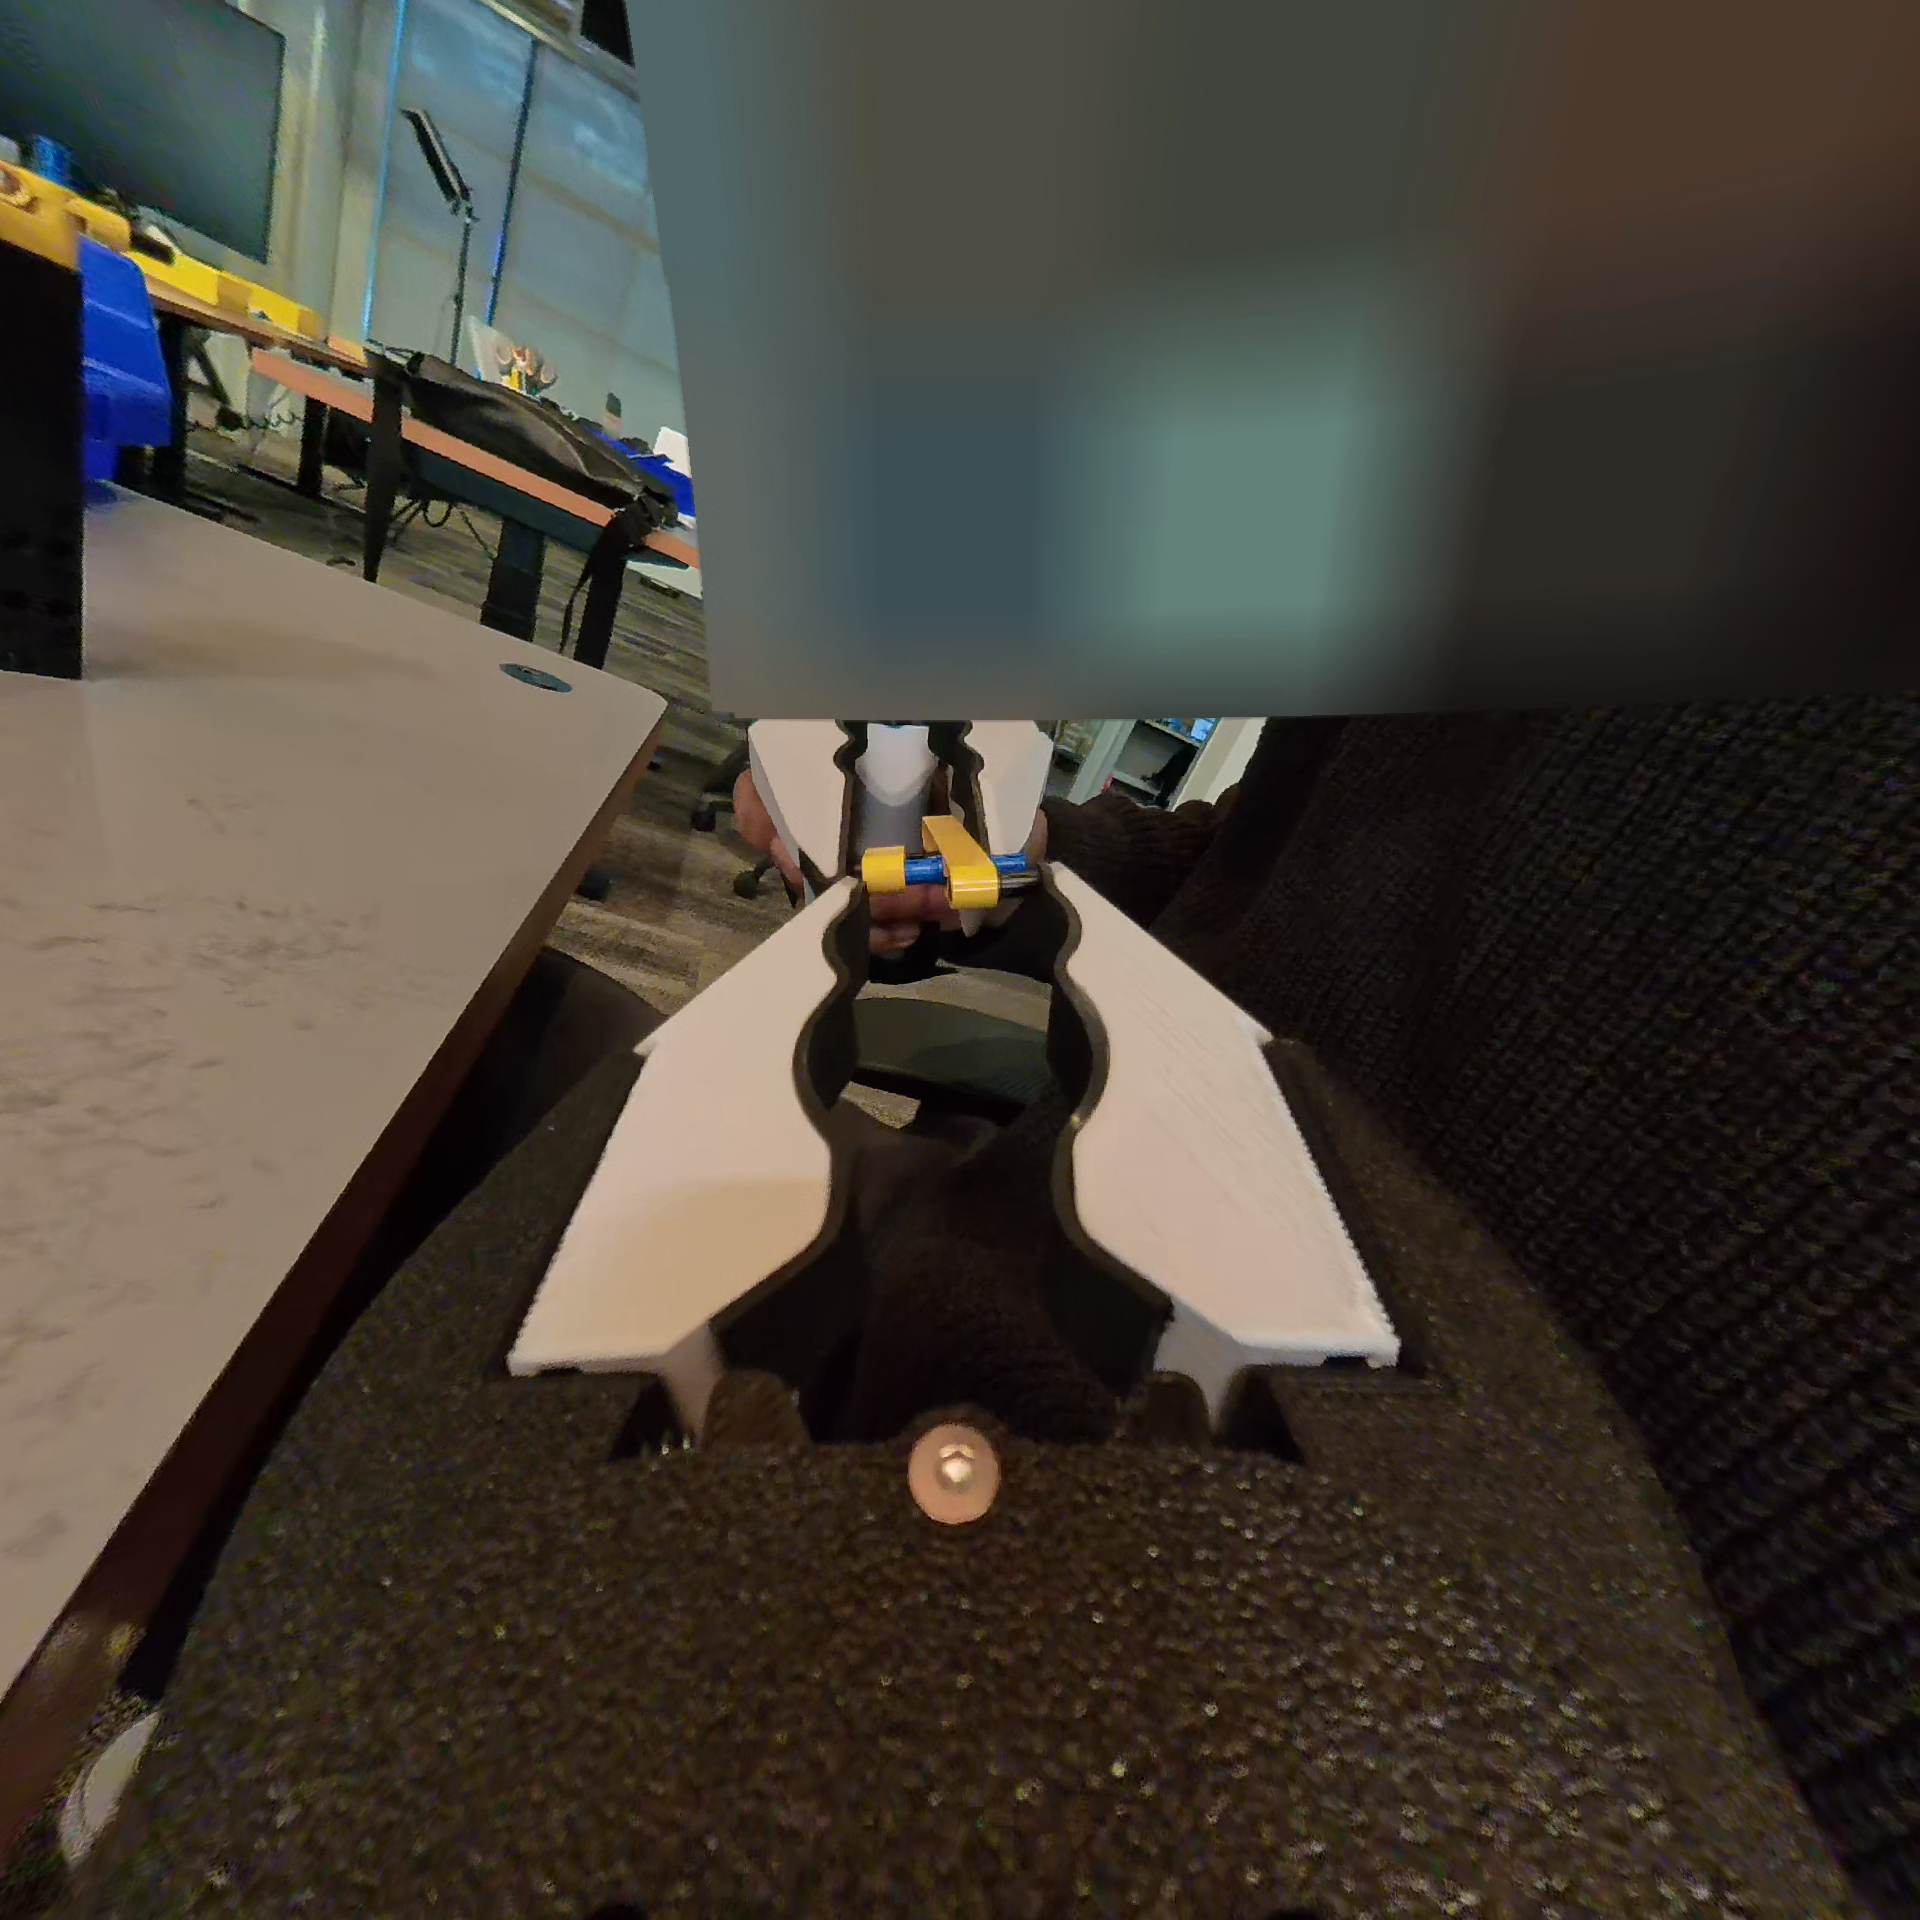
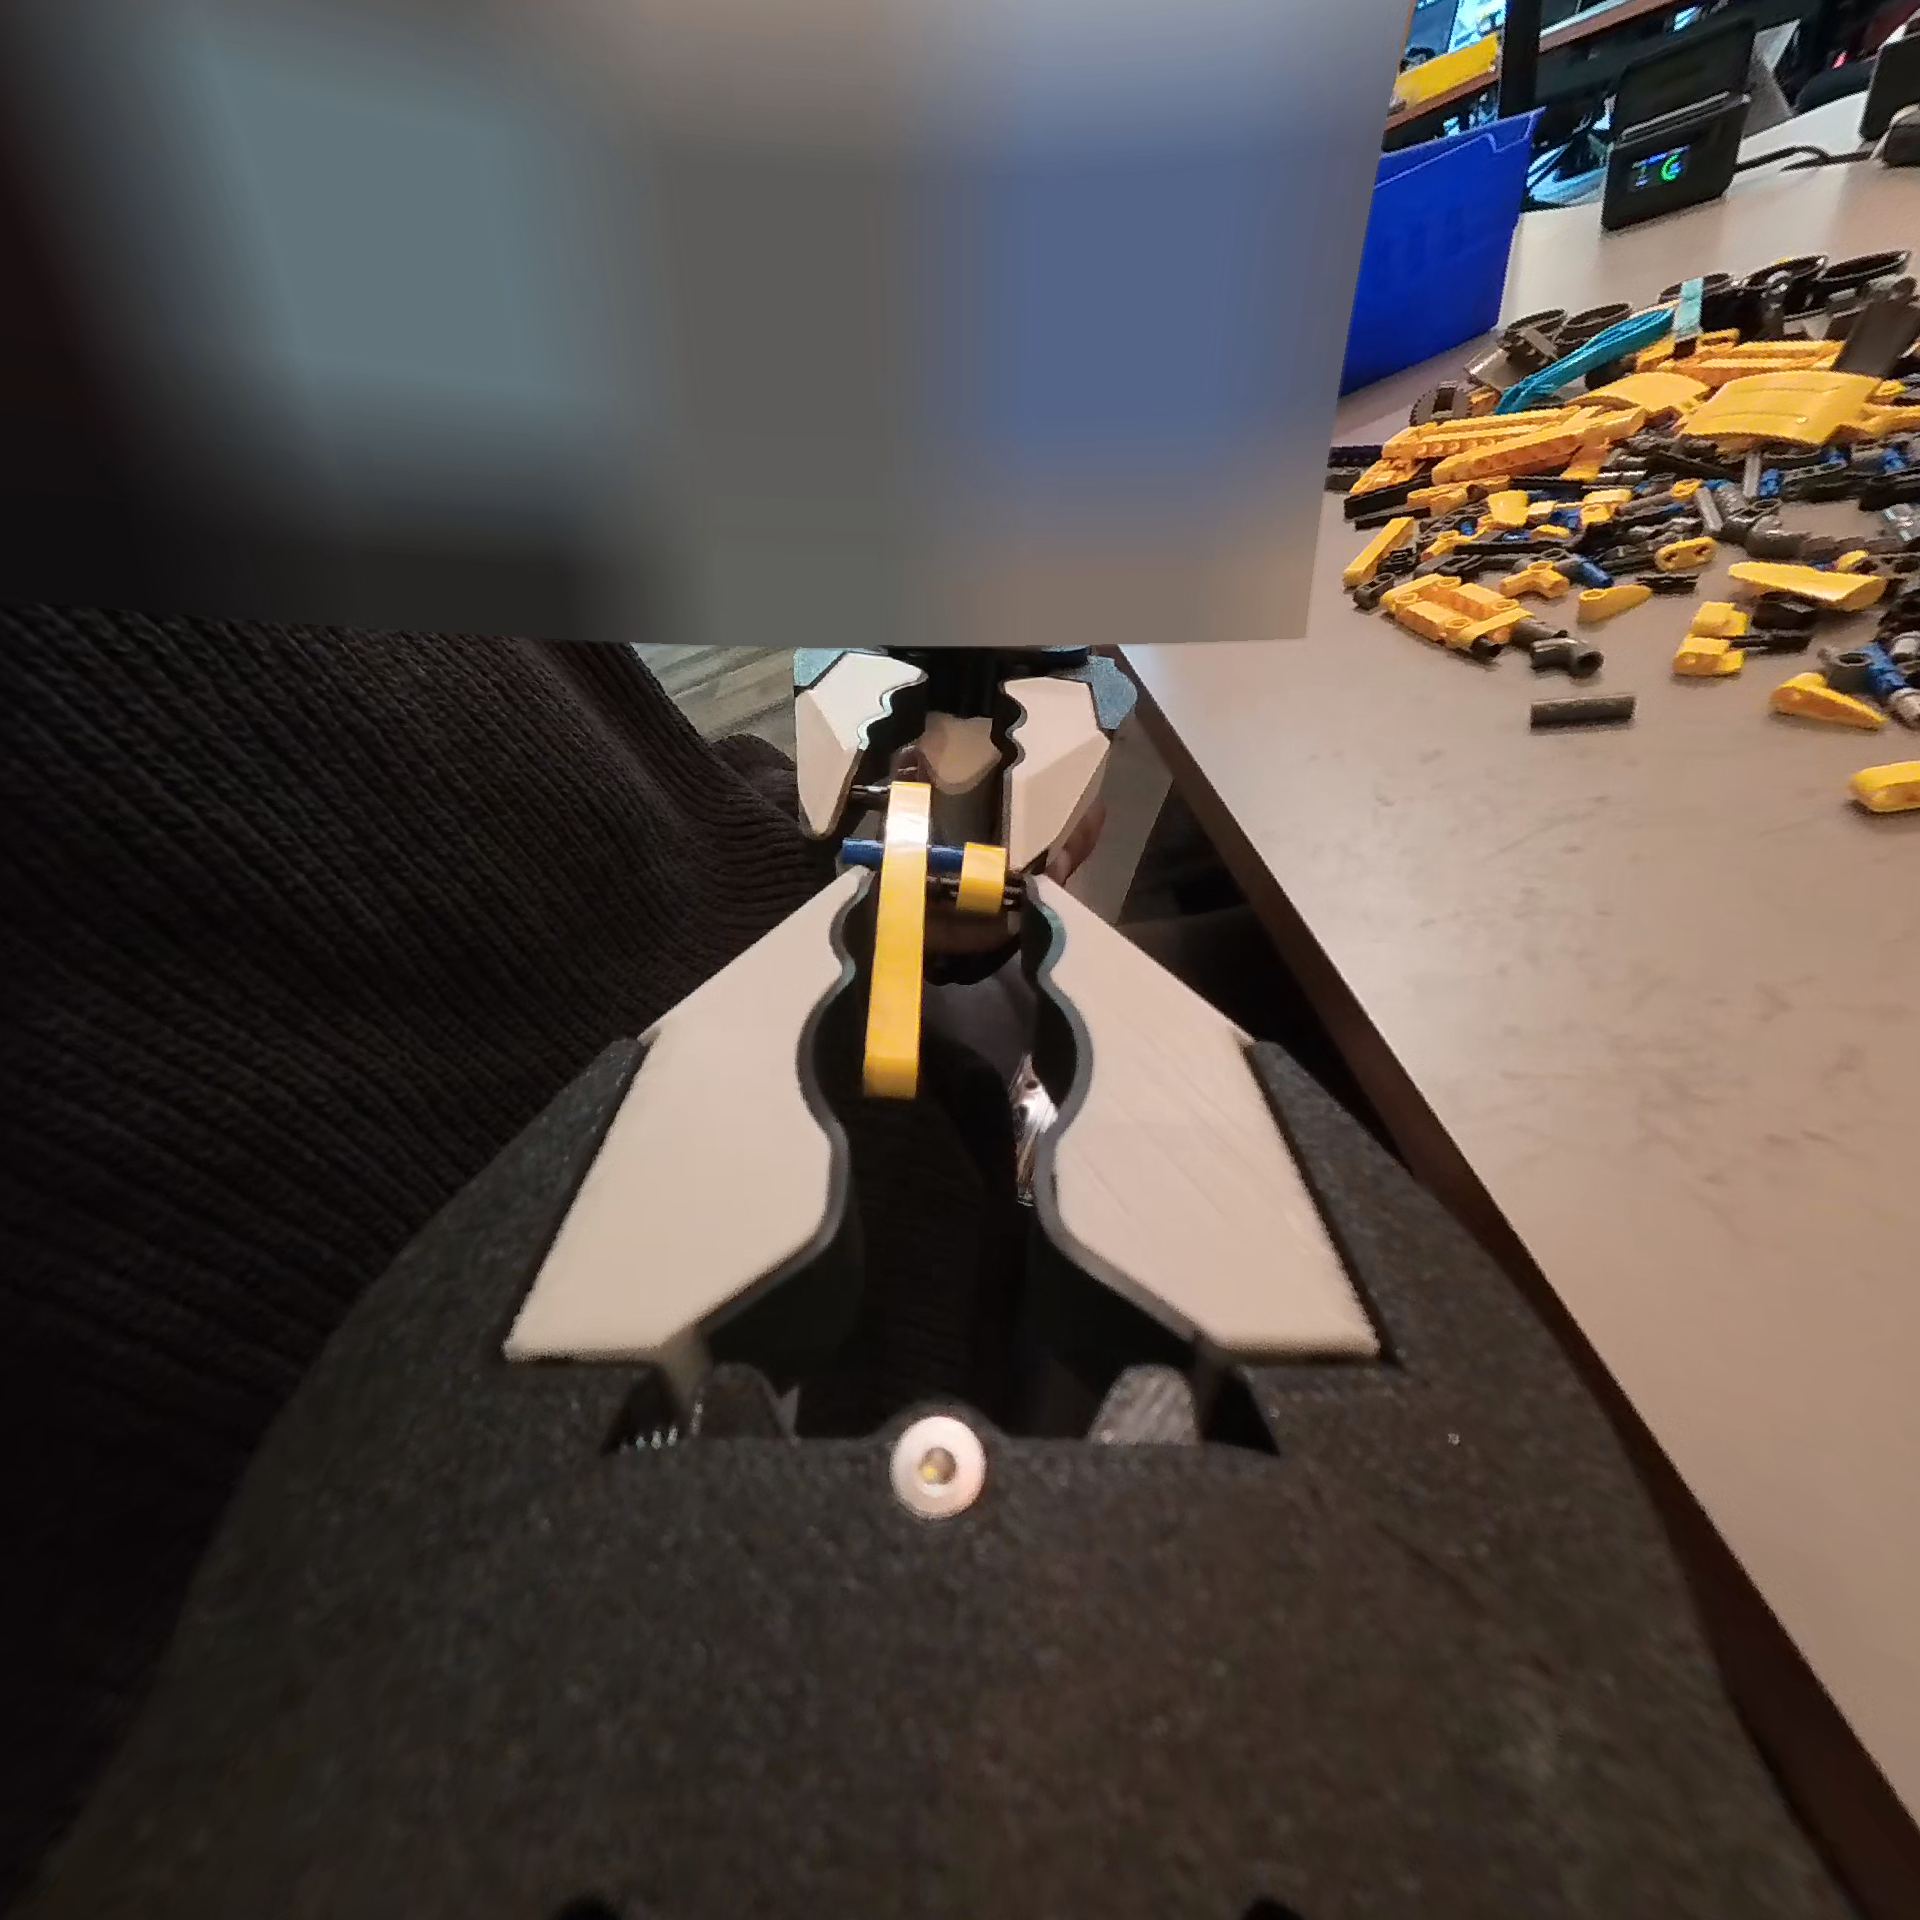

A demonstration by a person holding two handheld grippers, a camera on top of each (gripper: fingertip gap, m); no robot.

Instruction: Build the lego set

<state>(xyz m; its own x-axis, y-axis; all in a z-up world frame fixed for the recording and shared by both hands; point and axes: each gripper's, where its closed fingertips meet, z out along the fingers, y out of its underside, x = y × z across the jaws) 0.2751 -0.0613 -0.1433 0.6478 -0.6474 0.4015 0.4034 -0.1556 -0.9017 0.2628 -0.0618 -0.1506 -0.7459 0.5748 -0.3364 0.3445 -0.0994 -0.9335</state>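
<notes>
A small brick assembly hangs in the air off the table's edge, with the two grippers facing each other around it. It is a blue axle (image 1: 923, 871) carrying a small yellow bush (image 1: 885, 870) and a flat yellow beam (image 2: 894, 966). My left gripper (image 1: 948, 878) has its white fingertips closed against the two ends of the axle. My right gripper (image 2: 942, 881) meets it tip to tip, and its fingertips also bear on the axle ends. The beam lies back between the right gripper's fingers. The right gripper's fingers (image 1: 795, 790) show beyond the assembly in the left wrist view.
A pale table (image 2: 1558, 1039) on the right carries a pile of loose yellow, black and blue bricks (image 2: 1621, 499), a blue bin (image 2: 1434, 239) and a black device (image 2: 1673, 156). The table's edge (image 1: 312, 935) shows left. A person's dark knit sweater (image 1: 1558, 1039) is close behind. Left and right tips are no more than a few centimetres apart.
</notes>
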